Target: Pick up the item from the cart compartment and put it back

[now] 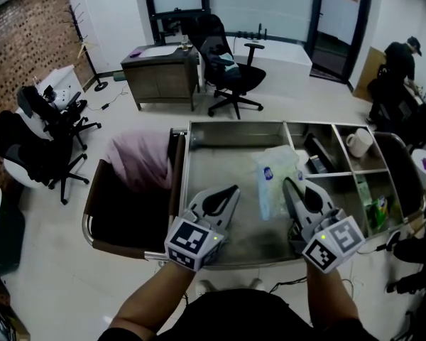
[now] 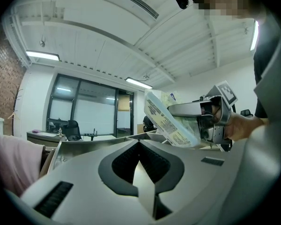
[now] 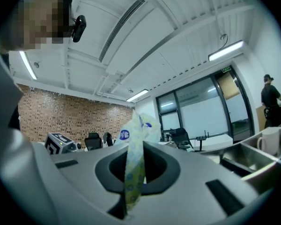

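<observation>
The left gripper [image 1: 233,189] is empty, jaws together. The right gripper [image 1: 288,182] is clamped on one thin, crinkled plastic packet [image 1: 275,178], pale with blue-green dots and a round blue logo, held over the cart's [image 1: 236,126] large compartment. Beyond, one white mug [image 1: 358,142] stands in a far-right compartment.

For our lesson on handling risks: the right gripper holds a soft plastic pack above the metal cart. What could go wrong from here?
The right gripper pinches only a thin edge of the soft pale plastic pack, so it may slip. The limp pack could snag a divider of the grey metal cart. A wide swing might knock the white mug in its compartment.
</observation>
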A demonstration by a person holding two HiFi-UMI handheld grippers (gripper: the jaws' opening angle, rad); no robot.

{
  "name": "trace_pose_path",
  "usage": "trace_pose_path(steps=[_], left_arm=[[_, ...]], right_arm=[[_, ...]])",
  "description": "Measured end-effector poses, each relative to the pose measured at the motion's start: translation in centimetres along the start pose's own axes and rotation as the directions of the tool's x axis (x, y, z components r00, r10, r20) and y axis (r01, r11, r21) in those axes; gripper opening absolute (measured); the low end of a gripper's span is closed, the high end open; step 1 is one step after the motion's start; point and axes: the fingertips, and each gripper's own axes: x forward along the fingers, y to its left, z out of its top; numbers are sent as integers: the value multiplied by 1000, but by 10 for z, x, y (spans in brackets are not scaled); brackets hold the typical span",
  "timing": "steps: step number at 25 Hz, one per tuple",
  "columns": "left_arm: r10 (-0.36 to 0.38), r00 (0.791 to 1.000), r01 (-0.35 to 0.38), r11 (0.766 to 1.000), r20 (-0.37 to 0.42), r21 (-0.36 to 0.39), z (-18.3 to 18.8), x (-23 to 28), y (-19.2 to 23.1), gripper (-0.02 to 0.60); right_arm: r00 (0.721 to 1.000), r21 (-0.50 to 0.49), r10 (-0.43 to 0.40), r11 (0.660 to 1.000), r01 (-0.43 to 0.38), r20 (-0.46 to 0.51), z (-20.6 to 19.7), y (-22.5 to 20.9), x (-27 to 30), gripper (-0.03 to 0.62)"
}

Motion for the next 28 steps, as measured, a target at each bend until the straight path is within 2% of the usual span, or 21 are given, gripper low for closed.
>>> trace_pose_path(steps=[7, 14, 28], left_arm=[[-2, 1000, 2, 1000, 1, 3, 0, 0, -1, 0], [3, 1000, -3, 1000, 4, 10, 1, -1, -1, 0], [7, 1000, -7, 1000, 3, 7, 2, -1, -1, 0]], right_arm=[[1000, 38, -24, 999, 23, 20, -23, -6, -8, 15], [1000, -1, -26, 1000, 26, 14, -25, -3, -7, 14], [1000, -8, -29, 1000, 29, -7, -26, -3, -5, 14]])
